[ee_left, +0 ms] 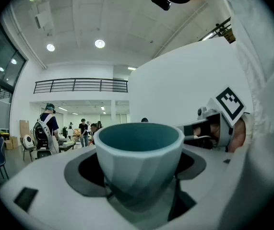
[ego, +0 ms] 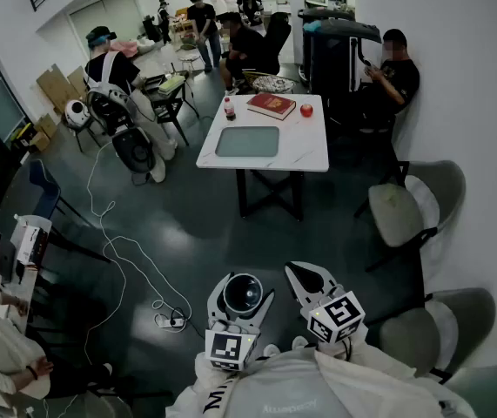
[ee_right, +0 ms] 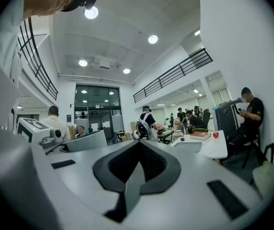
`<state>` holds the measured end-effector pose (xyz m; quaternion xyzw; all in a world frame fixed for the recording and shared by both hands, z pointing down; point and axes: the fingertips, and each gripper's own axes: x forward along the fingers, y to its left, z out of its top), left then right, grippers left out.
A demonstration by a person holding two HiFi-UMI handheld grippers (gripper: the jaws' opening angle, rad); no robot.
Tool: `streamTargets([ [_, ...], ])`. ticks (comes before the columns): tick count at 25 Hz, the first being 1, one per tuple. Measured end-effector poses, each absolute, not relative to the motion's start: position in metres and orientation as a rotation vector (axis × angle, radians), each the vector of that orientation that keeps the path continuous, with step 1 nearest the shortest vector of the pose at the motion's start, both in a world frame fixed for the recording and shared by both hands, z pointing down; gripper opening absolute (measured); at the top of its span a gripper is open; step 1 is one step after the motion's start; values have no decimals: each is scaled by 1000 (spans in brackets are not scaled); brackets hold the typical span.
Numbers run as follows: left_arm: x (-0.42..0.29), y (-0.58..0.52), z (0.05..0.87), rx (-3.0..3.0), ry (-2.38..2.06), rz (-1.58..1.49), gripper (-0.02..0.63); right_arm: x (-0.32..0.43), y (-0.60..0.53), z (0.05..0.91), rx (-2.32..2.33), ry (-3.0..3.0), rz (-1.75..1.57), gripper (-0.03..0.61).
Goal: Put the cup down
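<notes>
A blue-grey cup (ego: pixel 243 296) stands upright between the jaws of my left gripper (ego: pixel 245 287), close to my body and high above the floor. In the left gripper view the faceted cup (ee_left: pixel 139 152) fills the middle, and the left gripper (ee_left: pixel 139 178) is shut on its lower part with its jaws wide apart. My right gripper (ego: pixel 297 271) hangs just to the right of the cup, apart from it. In its own view the right gripper (ee_right: pixel 139 144) is shut with nothing between its jaws. The right gripper (ee_left: pixel 218 123) also shows at the right of the left gripper view.
A white table (ego: pixel 309 146) stands ahead across the dark floor with a grey tray (ego: pixel 247 141), a red book (ego: pixel 272 104), an apple (ego: pixel 306 110) and a bottle (ego: pixel 229 108). Chairs (ego: pixel 405 212) line the right wall. A cable (ego: pixel 113 251) lies on the floor. Several people sit around.
</notes>
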<state>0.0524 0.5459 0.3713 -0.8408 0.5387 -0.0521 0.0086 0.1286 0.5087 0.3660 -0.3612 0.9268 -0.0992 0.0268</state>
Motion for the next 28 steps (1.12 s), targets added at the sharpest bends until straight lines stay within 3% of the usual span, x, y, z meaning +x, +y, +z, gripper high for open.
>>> streamTargets([
  [28,100,485,393,-2594,1805,-173,397,180,446,382,-1011,2890,-345,5],
])
